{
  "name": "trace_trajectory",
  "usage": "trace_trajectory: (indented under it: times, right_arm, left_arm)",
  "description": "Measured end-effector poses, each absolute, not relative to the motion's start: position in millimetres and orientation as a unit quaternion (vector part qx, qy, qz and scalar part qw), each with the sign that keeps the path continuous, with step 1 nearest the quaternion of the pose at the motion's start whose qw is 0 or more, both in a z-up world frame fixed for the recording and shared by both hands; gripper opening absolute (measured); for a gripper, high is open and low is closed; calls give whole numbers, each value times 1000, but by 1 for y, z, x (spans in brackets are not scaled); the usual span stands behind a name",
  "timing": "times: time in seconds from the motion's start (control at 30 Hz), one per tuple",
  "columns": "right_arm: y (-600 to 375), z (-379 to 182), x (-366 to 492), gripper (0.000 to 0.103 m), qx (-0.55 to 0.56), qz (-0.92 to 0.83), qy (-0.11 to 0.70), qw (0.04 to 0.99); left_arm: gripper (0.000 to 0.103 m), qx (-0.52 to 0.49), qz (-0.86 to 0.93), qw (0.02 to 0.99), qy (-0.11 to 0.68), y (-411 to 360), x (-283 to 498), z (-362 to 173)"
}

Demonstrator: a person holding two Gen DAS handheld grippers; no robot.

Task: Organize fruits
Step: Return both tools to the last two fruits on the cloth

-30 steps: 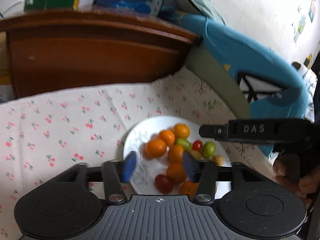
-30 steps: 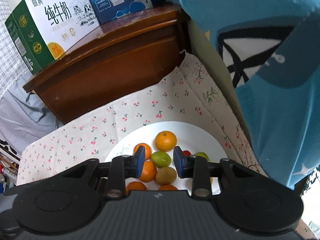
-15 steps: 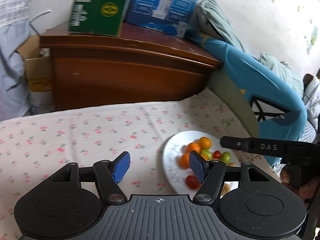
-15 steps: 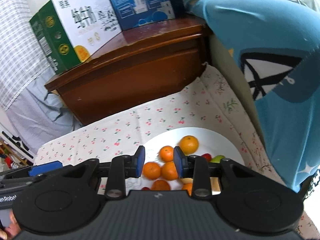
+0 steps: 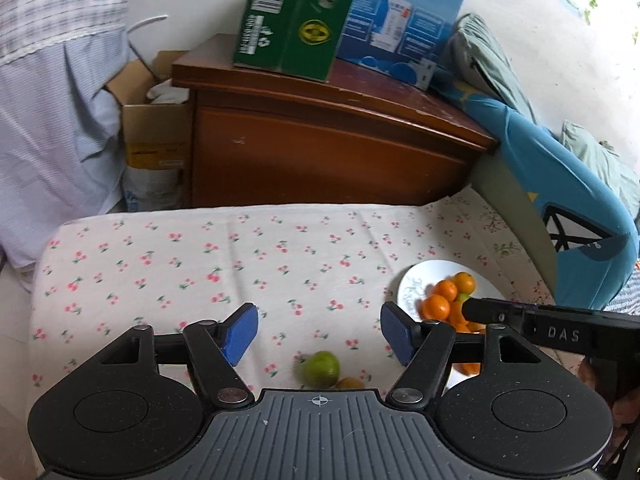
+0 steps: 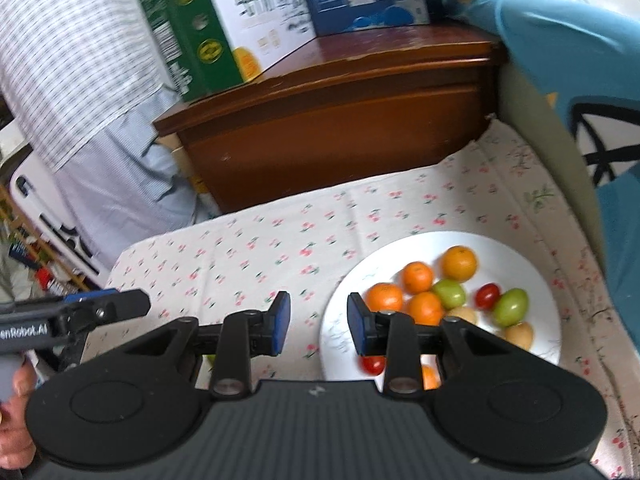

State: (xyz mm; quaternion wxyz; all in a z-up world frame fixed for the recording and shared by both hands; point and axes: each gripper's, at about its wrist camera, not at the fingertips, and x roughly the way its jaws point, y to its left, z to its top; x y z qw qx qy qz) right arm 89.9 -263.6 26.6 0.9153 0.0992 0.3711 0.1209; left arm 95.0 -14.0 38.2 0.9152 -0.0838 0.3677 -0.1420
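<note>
My left gripper (image 5: 318, 332) hovers over the cherry-print cloth (image 5: 200, 264), its jaws opening and nothing between the blue pads. Just behind the pads a green fruit (image 5: 320, 369) lies loose on the cloth, with a yellowish fruit (image 5: 350, 383) beside it. To the right, a white plate (image 5: 408, 284) holds oranges (image 5: 436, 306). My right gripper (image 6: 319, 322) stands open by a narrow gap at the plate's (image 6: 512, 264) left rim, holding nothing. That plate carries oranges (image 6: 416, 278), green fruits (image 6: 510, 306), a red tomato (image 6: 489, 295) and pale yellow fruits.
A brown wooden cabinet (image 5: 320, 152) rises behind the cloth, with a green carton (image 5: 288, 20) and a blue carton (image 5: 404, 20) on top. Blue bedding (image 5: 560, 184) bounds the right side. A cardboard box (image 5: 156, 136) and striped fabric stand at the left.
My left gripper has swung left off the plate to bare cloth and its jaws have widened; a green fruit now lies under it. My right gripper drew back and left; the plate shifted right.
</note>
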Motion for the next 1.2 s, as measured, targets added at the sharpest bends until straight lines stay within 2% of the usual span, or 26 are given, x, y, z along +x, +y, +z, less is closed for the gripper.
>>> trace_trajectory:
  times: [0.73, 1.2]
  right_arm:
    - [-197, -18, 82, 32, 32, 204, 426, 881]
    - [-179, -41, 96, 33, 23, 202, 442, 874]
  left_arm:
    - [70, -103, -75, 902, 412, 22, 97, 8]
    - [70, -91, -85, 899, 419, 8, 107, -5]
